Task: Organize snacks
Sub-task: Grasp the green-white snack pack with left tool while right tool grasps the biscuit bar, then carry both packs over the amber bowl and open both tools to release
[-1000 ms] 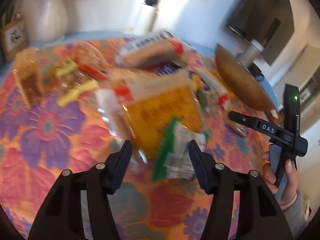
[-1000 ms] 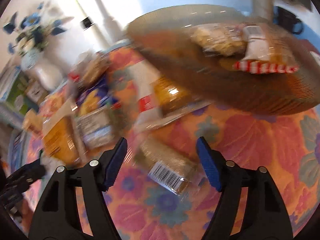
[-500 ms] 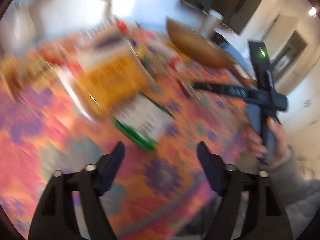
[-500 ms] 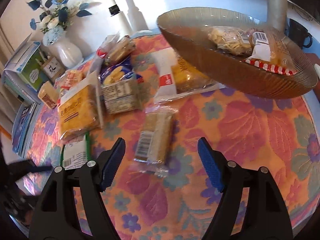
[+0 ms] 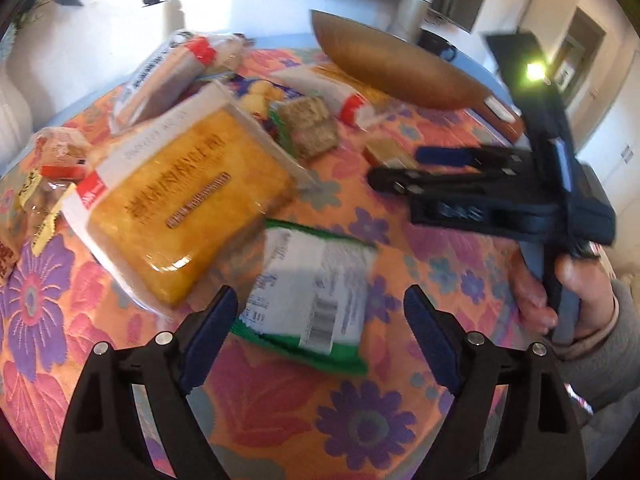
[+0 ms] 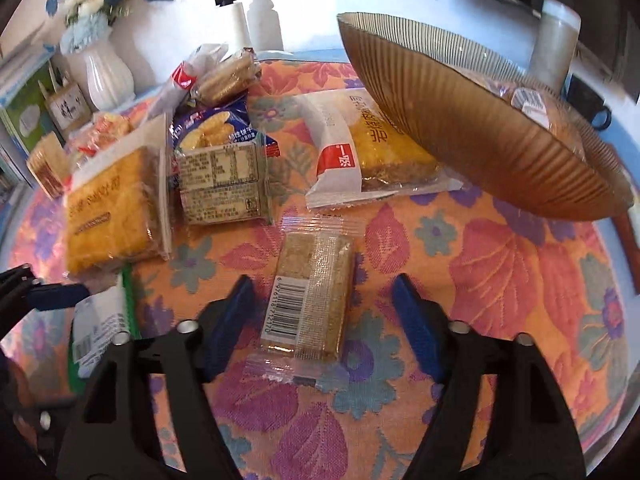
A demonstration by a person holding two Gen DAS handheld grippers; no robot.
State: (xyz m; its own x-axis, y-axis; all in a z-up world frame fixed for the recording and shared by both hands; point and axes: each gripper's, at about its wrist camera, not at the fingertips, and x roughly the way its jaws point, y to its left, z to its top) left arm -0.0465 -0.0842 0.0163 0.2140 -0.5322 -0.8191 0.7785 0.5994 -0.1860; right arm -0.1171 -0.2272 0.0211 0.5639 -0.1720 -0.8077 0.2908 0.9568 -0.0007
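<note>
Clear-wrapped cracker bar (image 6: 308,300) lies lengthwise between the right gripper (image 6: 322,312) pads, jaws closing, not yet touching; left gripper (image 5: 320,336), jaws opening, straddles the green-edged packet (image 5: 310,292).

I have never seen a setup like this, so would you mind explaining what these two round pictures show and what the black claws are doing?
There is no robot here: a person holds a black two-finger gripper with blue pads in each hand, and each carries a fisheye camera looking along its fingers, hence the round pictures.

In the left wrist view, the left gripper hovers over a green-edged white snack packet; its jaws are opening and the pads do not touch it. The person's other hand is visible at the right.

In the right wrist view, the right gripper straddles a clear-wrapped oat bar with a barcode; its jaws are closing but not yet pressing.

Both lie on a flowered orange tablecloth among other snacks, beside a ribbed brown glass bowl.
</note>
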